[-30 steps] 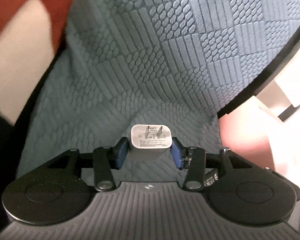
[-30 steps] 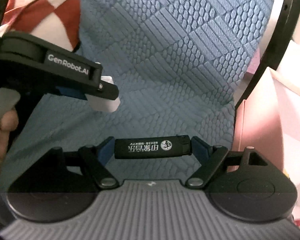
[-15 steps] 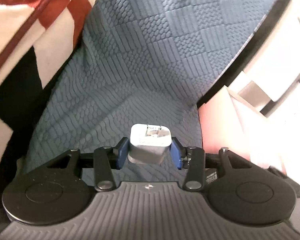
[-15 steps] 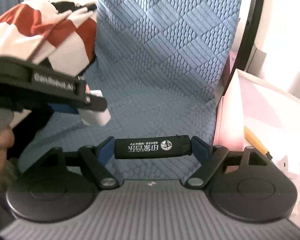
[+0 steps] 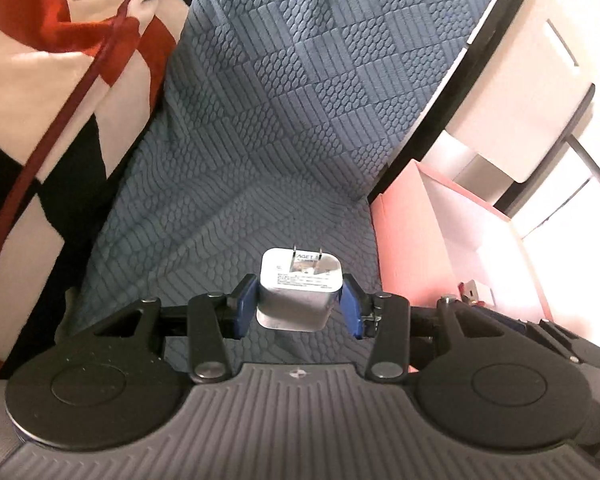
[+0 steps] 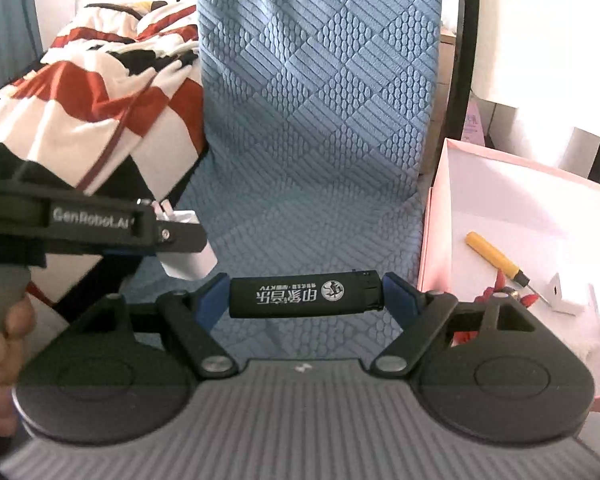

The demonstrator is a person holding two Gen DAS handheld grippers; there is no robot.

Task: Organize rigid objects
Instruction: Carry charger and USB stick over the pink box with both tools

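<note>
While you carry both: step is transport to the box.
Left gripper point(image 5: 300, 306): clamped on charger point(image 5: 299, 290).
Right gripper point(image 6: 304, 294): clamped endwise on lighter point(image 6: 304, 292).
Box point(image 6: 500, 184): near right; you lower, then release inside.

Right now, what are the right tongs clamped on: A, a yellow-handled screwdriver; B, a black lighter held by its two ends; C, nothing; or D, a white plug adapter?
B: the right tongs pinch the black lighter end to end between the blue pads.
</note>
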